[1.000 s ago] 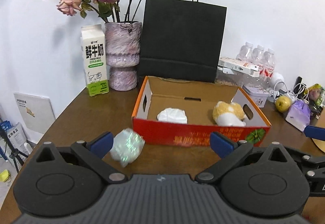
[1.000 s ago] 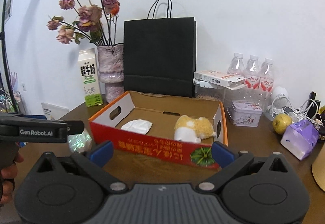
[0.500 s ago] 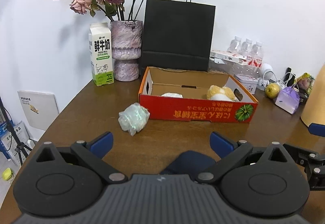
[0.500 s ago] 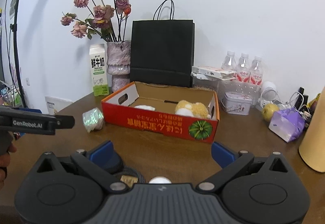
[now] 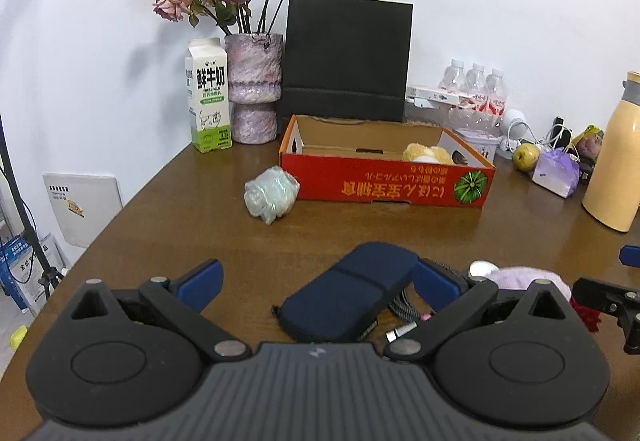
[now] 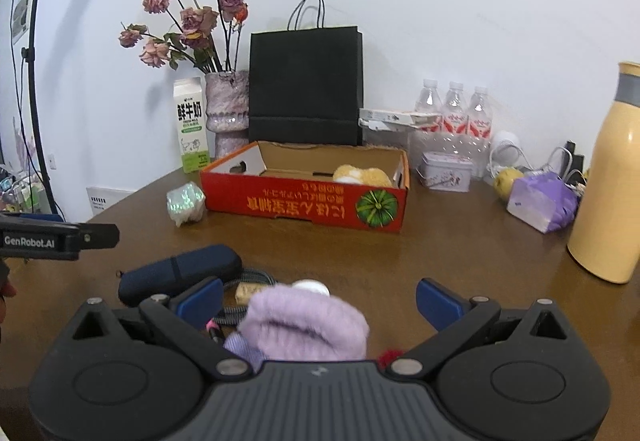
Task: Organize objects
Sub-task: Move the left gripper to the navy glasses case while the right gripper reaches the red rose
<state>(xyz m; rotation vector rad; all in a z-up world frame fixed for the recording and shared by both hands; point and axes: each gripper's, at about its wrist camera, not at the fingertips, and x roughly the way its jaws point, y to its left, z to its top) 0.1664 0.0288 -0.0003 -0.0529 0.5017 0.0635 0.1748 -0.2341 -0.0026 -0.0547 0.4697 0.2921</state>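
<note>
- The left tongs [image 5: 316,283] hang spread wide above the brown bench [image 5: 400,229], gripping nothing; a navy zip case [image 5: 348,297] lies on the bench between their blue fingertips [image 5: 199,283], with a braided cable [image 5: 402,307] tucked against the case's right edge
- The right tongs [image 6: 320,299] are likewise parted and empty; a fluffy lilac plush [image 6: 306,325] sits between their fingertips [image 6: 436,303], with a white round piece [image 6: 310,286] just past it and a bit of red fluff [image 6: 390,355] at its right
- Beyond both tools stands the red cardboard box [image 5: 384,181], open-topped, printed with a green pumpkin on its front wall; a yellow-and-white plush [image 5: 426,154] rests inside toward the box's right end
- A crumpled iridescent bundle [image 5: 272,193] lies on the bench touching or just beside the box's front left corner
- Behind the box: a black paper bag [image 5: 346,57] against the wall; left of the box, a mottled pink vase [image 5: 252,97] of dried roses and a milk carton [image 5: 208,95]
- Right of the box: water bottles [image 6: 454,109], a small tin [image 6: 446,165], a yellowish fruit [image 6: 506,179], a purple packet [image 6: 540,203] and a tall yellow flask [image 6: 612,177]
</note>
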